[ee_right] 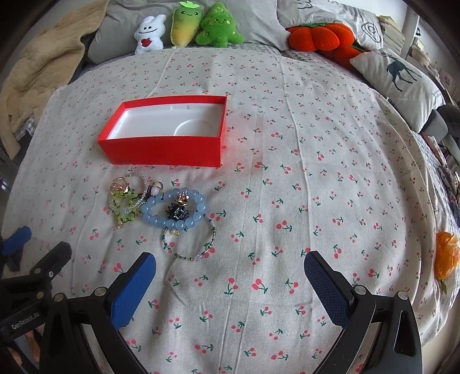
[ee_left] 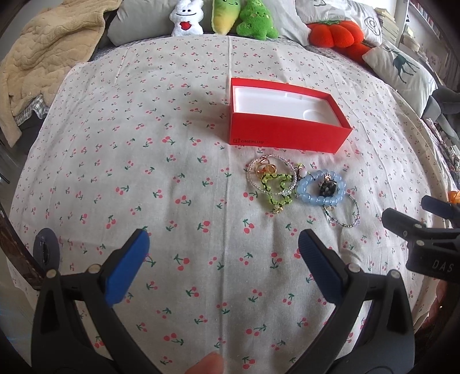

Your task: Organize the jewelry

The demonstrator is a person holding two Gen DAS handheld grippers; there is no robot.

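An open red box [ee_left: 287, 135] [ee_right: 164, 149] with a white empty inside lies on the cherry-print cloth. In front of it is a jewelry pile: a blue bead bracelet [ee_left: 304, 194] [ee_right: 149, 214], a dark charm [ee_left: 327, 187] [ee_right: 176, 213] inside it, a green bead bracelet [ee_left: 274, 187] [ee_right: 123, 205], gold rings [ee_left: 266, 168] [ee_right: 120, 184], a clear bead bracelet [ee_left: 253, 179] and a thin multicolour bracelet [ee_left: 348, 221] [ee_right: 187, 256]. My left gripper [ee_left: 224, 244] is open and empty, short of the pile. My right gripper [ee_right: 230, 267] is open and empty, right of the pile.
Plush toys [ee_left: 224, 17] [ee_right: 189, 26], an orange pumpkin cushion [ee_left: 333, 31] [ee_right: 319, 36] and pillows [ee_right: 402, 77] line the far edge. A beige blanket [ee_left: 43, 57] lies far left. An orange object [ee_right: 447, 259] sits at the right edge.
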